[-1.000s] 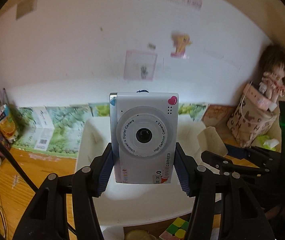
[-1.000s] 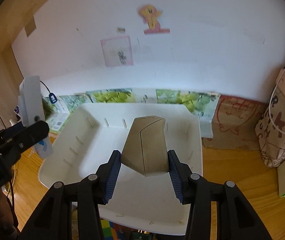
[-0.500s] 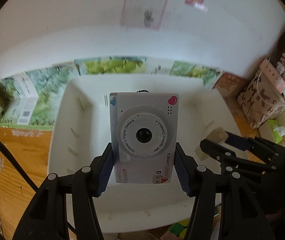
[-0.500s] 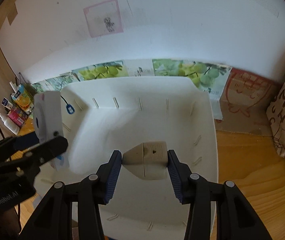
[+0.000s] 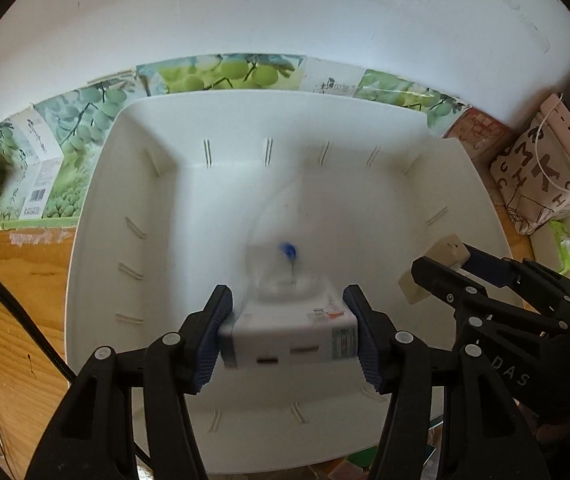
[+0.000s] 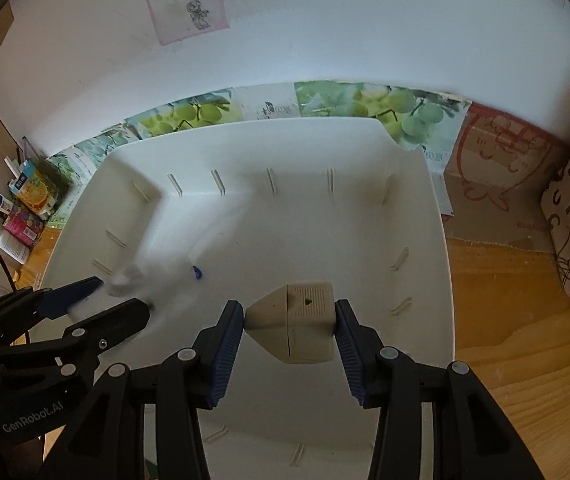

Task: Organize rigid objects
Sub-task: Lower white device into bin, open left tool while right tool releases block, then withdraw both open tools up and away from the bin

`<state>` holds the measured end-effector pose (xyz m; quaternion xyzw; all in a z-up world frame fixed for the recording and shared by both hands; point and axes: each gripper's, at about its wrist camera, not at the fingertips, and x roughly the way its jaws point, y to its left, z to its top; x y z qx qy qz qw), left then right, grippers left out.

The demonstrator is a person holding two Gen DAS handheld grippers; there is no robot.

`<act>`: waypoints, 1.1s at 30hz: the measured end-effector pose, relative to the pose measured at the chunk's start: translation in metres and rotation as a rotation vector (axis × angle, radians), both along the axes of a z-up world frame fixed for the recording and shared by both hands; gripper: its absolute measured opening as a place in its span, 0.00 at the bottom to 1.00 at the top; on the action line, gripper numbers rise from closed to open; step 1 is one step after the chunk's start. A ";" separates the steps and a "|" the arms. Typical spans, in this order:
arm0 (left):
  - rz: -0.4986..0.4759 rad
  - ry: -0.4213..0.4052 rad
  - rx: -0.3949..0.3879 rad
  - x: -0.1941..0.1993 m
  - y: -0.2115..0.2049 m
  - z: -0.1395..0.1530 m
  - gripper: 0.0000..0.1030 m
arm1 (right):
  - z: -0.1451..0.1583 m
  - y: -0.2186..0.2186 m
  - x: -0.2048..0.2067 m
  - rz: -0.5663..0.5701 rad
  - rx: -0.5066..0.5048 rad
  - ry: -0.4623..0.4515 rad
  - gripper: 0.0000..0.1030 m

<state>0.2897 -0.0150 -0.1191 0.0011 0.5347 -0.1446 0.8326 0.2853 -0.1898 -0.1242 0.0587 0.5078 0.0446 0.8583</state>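
While both held items hang low over the white bin (image 5: pixel 97 240), nothing has been let go, so I judge the sorting about midway for this pair.

Item 1: toy camera (image 5: pixel 289 336), white, blurred, lens side turned away. Clamped between the pads of my left gripper (image 5: pixel 291 336), lower centre of the left view, just above the bin floor. Its blue strap tag (image 5: pixel 287 250) trails ahead over the floor.

Item 2: beige plug block (image 6: pixel 295 322), wedge-shaped with a ribbed face. Clamped in my right gripper (image 6: pixel 289 332), lower centre of the right view, also close to the bin floor. In the left view it shows at right centre, near the bin's right wall.

Done, by my reading: both items carried inside the bin's rim. Left: set each down, release, back the grippers out. Whether either one touches the floor I cannot tell.

Bin interior: bare apart from the two held items; short ribs along its walls.

Surroundings:
- grape-print boxes (image 5: pixel 221 72), along the wall behind the bin
- patterned bag (image 5: pixel 541 184), right edge of the left view
- bottles and cartons (image 6: pixel 21 208), left edge of the right view
- wooden tabletop (image 6: pixel 505 300), right of the bin

Obstructions: the two grippers work side by side in one bin, so they could knock together on release.
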 end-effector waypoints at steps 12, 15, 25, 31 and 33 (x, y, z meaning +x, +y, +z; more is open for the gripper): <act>0.015 -0.046 -0.020 0.000 0.004 0.012 0.65 | -0.001 -0.006 -0.003 -0.035 0.021 -0.004 0.57; 0.034 -0.061 -0.034 -0.002 0.008 0.018 0.69 | 0.004 -0.009 -0.006 -0.048 0.031 -0.020 0.58; 0.060 -0.143 -0.061 -0.020 0.018 0.053 0.75 | 0.035 -0.011 -0.025 -0.072 0.048 -0.115 0.71; 0.078 -0.212 -0.087 -0.041 0.027 0.082 0.80 | 0.064 -0.007 -0.046 -0.070 0.057 -0.202 0.77; 0.092 -0.242 -0.095 -0.050 0.031 0.093 0.82 | 0.074 -0.005 -0.056 -0.073 0.061 -0.239 0.77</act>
